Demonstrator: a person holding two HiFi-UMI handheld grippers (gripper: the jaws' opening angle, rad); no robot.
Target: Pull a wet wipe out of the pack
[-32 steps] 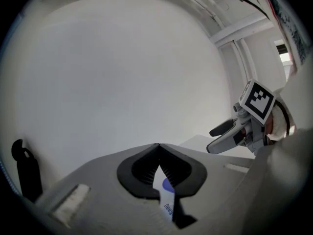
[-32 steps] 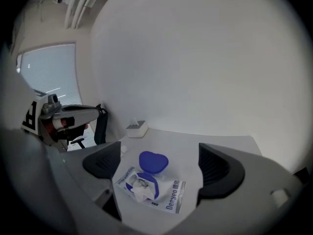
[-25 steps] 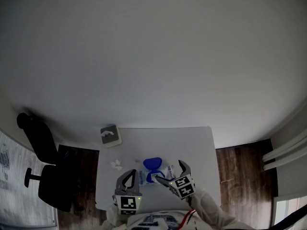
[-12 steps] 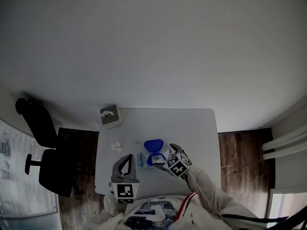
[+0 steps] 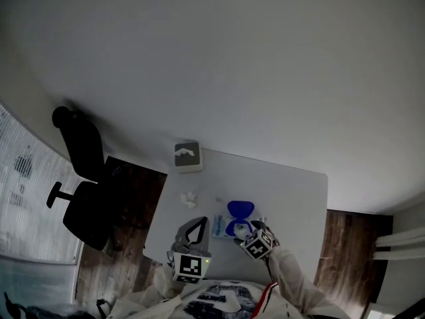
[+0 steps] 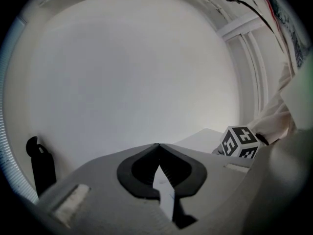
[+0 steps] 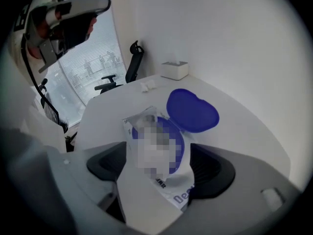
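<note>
One tissue box (image 5: 188,157), white scraps (image 5: 188,197) beyond pack (image 5: 226,226).

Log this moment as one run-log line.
right gripper: open, fingers just closing, pack between them, no grip yet | lid: flipped open | left gripper: shut, nothing held

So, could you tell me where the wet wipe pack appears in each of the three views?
Head view: wet wipe pack low, just right of centre.
Left gripper view: not identifiable; only a white sliver low at centre.
Right gripper view: the pack at centre, blue lid open.
Shared landmark: black office chair, left of centre in every view.
</note>
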